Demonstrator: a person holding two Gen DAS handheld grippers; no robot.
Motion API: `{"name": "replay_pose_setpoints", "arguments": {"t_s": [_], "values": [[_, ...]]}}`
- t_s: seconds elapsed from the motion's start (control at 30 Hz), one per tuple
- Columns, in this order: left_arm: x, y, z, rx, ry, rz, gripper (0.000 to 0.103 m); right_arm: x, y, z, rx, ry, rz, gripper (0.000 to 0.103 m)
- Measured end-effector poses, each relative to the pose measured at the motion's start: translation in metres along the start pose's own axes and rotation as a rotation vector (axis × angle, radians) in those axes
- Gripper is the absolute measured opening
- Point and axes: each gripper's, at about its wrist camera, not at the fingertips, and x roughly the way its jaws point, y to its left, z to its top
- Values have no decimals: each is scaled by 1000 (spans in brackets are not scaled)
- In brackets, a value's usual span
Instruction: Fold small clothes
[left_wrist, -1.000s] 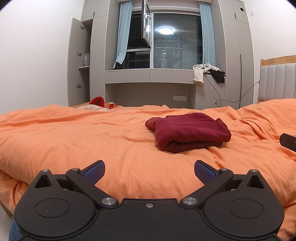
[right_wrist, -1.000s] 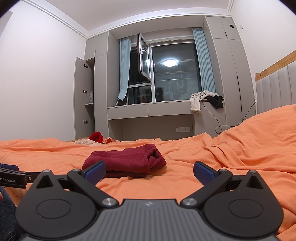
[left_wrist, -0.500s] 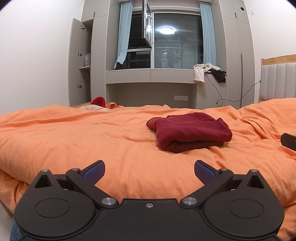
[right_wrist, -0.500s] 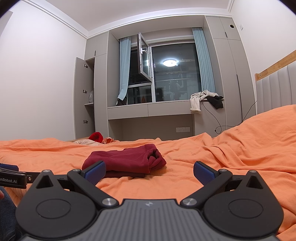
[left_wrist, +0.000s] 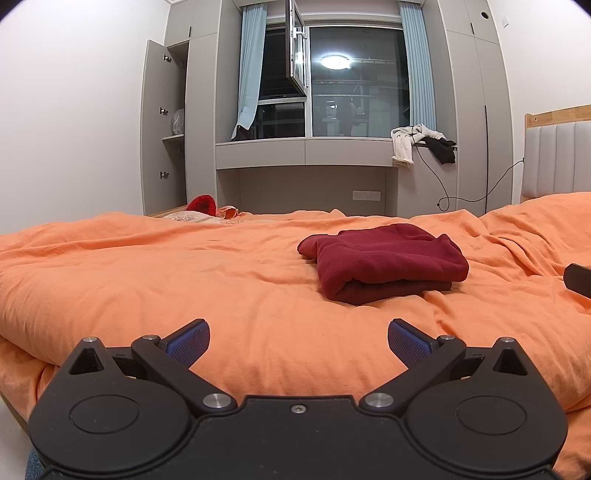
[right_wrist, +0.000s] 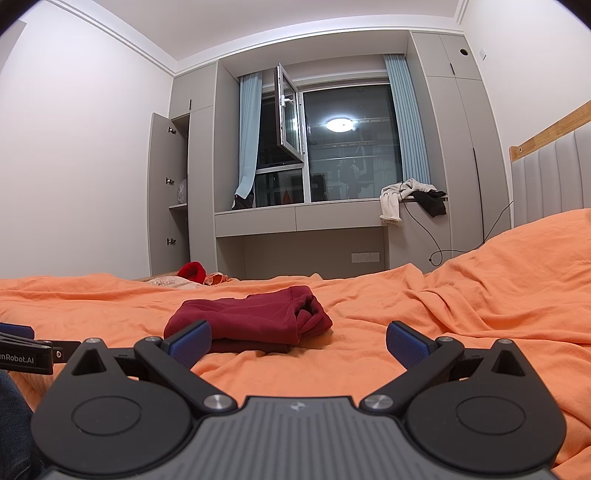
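Note:
A dark red garment (left_wrist: 384, 260) lies folded in a compact stack on the orange bedspread (left_wrist: 184, 273). It also shows in the right wrist view (right_wrist: 251, 319). My left gripper (left_wrist: 298, 341) is open and empty, low over the bed's near edge, short of the garment and to its left. My right gripper (right_wrist: 298, 341) is open and empty, close to the bed, with the garment just beyond its left finger (right_wrist: 190, 339). The left gripper's body shows at the left edge of the right wrist view (right_wrist: 22, 356).
A red item and pale clothes (left_wrist: 203, 206) lie at the bed's far edge. A grey window desk and cabinets (left_wrist: 306, 151) stand behind, with white and black clothes (left_wrist: 417, 144) draped on the ledge. A padded headboard (left_wrist: 557, 158) is at the right.
The left wrist view has tilted slightly, so the garment sits a little lower and further right in it. The right gripper has not moved. Both stay open.

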Motion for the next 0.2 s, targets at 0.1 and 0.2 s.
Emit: {"name": "replay_pose_setpoints", "arguments": {"t_s": [0.1,0.2], "values": [[1,-2,1,0,0,0,103,0,0,0,0,0,0,103],[0,-1,1,0,2,2,103,0,0,0,-1,0,0,103]]}}
